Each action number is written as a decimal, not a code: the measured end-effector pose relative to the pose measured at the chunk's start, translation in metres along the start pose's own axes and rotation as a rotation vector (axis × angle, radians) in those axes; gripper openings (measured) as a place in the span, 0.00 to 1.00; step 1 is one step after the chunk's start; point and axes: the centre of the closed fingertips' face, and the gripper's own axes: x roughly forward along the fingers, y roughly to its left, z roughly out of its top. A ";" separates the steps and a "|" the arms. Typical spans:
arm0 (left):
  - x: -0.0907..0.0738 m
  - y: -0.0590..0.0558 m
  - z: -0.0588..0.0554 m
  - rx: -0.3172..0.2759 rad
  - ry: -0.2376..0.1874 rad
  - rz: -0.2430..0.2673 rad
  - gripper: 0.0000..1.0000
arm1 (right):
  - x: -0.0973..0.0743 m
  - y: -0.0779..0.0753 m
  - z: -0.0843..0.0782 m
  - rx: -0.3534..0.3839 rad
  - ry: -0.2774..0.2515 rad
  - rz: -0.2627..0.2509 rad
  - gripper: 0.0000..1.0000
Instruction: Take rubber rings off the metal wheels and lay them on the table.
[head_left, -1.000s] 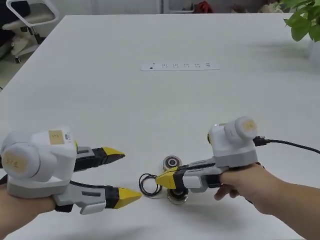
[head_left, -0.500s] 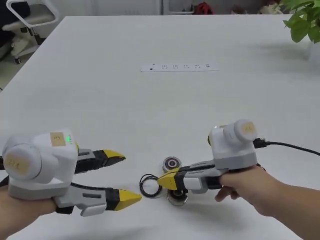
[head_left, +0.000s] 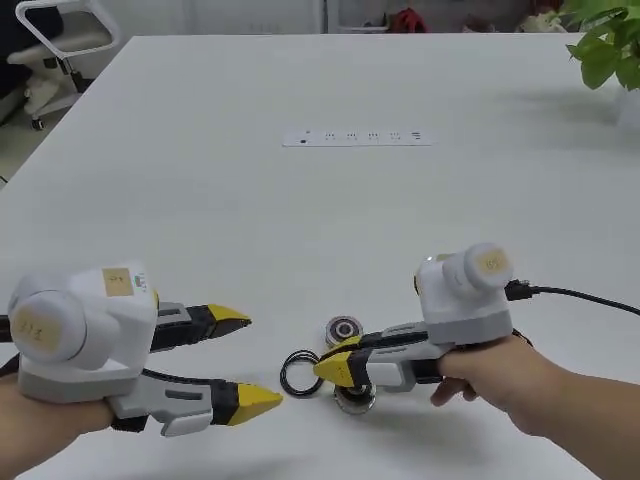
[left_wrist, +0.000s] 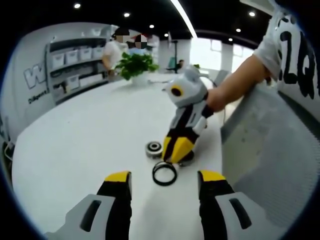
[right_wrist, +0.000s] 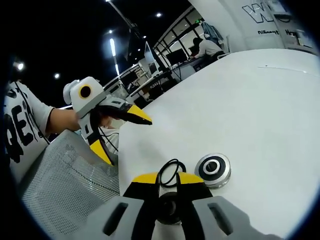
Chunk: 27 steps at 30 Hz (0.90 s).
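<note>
My right gripper (head_left: 335, 368) is shut on a small metal wheel (head_left: 356, 397) that rests on the white table (head_left: 330, 220); in the right gripper view the wheel (right_wrist: 170, 206) sits between the yellow-tipped jaws. A black rubber ring (head_left: 300, 372) lies flat just ahead of those tips, and its loop (right_wrist: 170, 172) touches them. A second metal wheel (head_left: 343, 328) stands free beside it (right_wrist: 213, 169). My left gripper (head_left: 246, 360) hovers open at the lower left, pointing at the ring (left_wrist: 164, 173) from a short distance, apart from it.
A white power strip (head_left: 357, 137) lies mid-table farther back. A plant (head_left: 605, 40) is at the far right corner and a chair (head_left: 60, 40) beyond the left edge. The right gripper's black cable (head_left: 570, 293) trails to the right. People stand in the background.
The rubber ring now lies as one round loop flat on the table. Both grippers have hardly moved; the view has shifted slightly.
</note>
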 end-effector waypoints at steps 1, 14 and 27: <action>0.000 0.000 0.000 0.000 0.000 0.001 0.54 | 0.000 0.000 0.000 -0.004 0.000 -0.001 0.11; -0.003 0.004 0.003 -0.002 -0.007 0.008 0.54 | -0.013 -0.006 0.019 -0.019 -0.047 -0.030 0.16; -0.011 0.009 0.013 -0.009 -0.031 0.019 0.55 | -0.044 -0.006 0.052 -0.062 -0.129 -0.077 0.22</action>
